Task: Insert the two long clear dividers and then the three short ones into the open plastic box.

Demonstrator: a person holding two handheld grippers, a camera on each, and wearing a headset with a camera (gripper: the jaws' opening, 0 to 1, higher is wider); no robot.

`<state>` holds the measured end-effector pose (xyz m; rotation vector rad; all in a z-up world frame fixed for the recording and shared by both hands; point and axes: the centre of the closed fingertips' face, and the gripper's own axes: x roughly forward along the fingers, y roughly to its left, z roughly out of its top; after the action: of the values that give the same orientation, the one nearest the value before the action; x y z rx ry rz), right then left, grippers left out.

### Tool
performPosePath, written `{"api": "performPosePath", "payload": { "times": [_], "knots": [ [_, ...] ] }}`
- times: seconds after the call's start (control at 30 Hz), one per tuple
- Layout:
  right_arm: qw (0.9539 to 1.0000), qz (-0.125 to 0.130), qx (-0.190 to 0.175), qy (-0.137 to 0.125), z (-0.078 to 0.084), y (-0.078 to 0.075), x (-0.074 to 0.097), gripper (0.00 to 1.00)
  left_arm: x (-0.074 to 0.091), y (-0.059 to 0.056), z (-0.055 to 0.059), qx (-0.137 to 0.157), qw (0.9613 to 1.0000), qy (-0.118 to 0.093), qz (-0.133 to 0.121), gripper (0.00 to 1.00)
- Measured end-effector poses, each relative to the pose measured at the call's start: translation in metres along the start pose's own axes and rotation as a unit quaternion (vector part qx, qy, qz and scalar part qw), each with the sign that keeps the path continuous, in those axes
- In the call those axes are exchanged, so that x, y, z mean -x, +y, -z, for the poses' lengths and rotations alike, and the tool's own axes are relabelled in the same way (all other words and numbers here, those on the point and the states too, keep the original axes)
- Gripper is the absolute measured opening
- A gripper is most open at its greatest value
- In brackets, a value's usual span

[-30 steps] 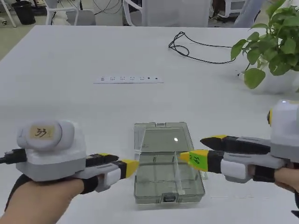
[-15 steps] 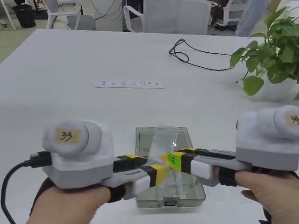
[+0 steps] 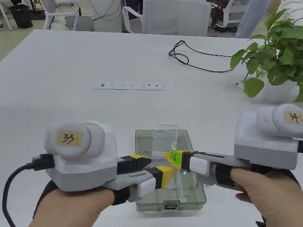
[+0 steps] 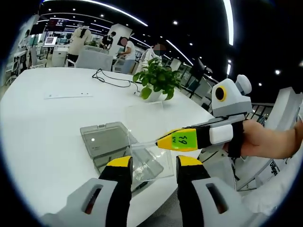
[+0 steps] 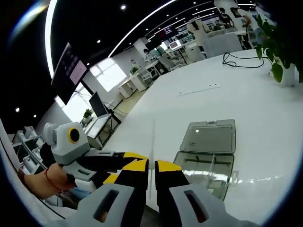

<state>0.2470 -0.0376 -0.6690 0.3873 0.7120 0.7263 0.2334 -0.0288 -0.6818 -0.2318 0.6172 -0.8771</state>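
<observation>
A: While right gripper (image 5: 152,166) pinches the long clear plastic divider (image 3: 164,135) edge-on above the open smoky plastic box (image 3: 191,196) at the white table's (image 3: 71,56) near edge, left gripper (image 4: 154,161) gapes empty.
B: Looks light, slippery, brittle. Grip flat faces mid-length.

White table (image 3: 71,56), potted plant (image 3: 279,52), black cable (image 3: 199,54), office chairs (image 3: 175,16) beyond.

Access into the open box (image 3: 189,202) is blocked from above: the left gripper (image 3: 154,166) and right gripper (image 3: 173,157) are held tip to tip over it, and a clear divider (image 3: 164,141) is clamped upright in the right one's jaws. Inside, a fitted divider (image 5: 211,166) appears to stand, though glare blurs it. Bare table (image 3: 71,109) is found on both sides of the box and beyond its lid (image 3: 143,139) as far as the power strip (image 3: 128,86); the cable (image 3: 199,54) and plant (image 3: 274,52) are set well apart, far right.
</observation>
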Motion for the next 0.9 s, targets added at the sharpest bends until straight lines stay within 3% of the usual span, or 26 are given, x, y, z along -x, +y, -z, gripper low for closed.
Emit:
{"api": "performPosePath", "payload": {
  "times": [0.27, 0.37, 0.57, 0.73, 0.8, 0.9],
  "knots": [
    [0.9997, 0.015, -0.019, 0.005, -0.014, -0.008, 0.002, 0.07, 0.011, 0.003, 0.008, -0.040, 0.9990, 0.004, 0.019, 0.47],
    [0.9993, 0.024, -0.023, 0.018, -0.014, -0.012, 0.001, 0.07, 0.015, 0.005, 0.011, -0.058, 0.9979, 0.006, 0.027, 0.51],
    [0.9960, 0.042, -0.036, 0.070, -0.007, -0.019, -0.009, 0.07, 0.024, 0.014, 0.024, -0.092, 0.9948, 0.018, 0.040, 0.60],
    [0.9881, 0.074, -0.045, 0.127, 0.007, -0.029, -0.019, 0.07, 0.031, 0.022, 0.032, -0.114, 0.9920, 0.027, 0.047, 0.68],
    [0.9842, 0.088, -0.053, 0.144, 0.006, -0.044, -0.025, 0.07, 0.034, 0.025, 0.037, -0.123, 0.9905, 0.033, 0.051, 0.70],
    [0.9781, 0.104, -0.062, 0.170, 0.011, -0.046, -0.030, 0.07, 0.037, 0.029, 0.041, -0.134, 0.9886, 0.038, 0.057, 0.74]
  ]
}}
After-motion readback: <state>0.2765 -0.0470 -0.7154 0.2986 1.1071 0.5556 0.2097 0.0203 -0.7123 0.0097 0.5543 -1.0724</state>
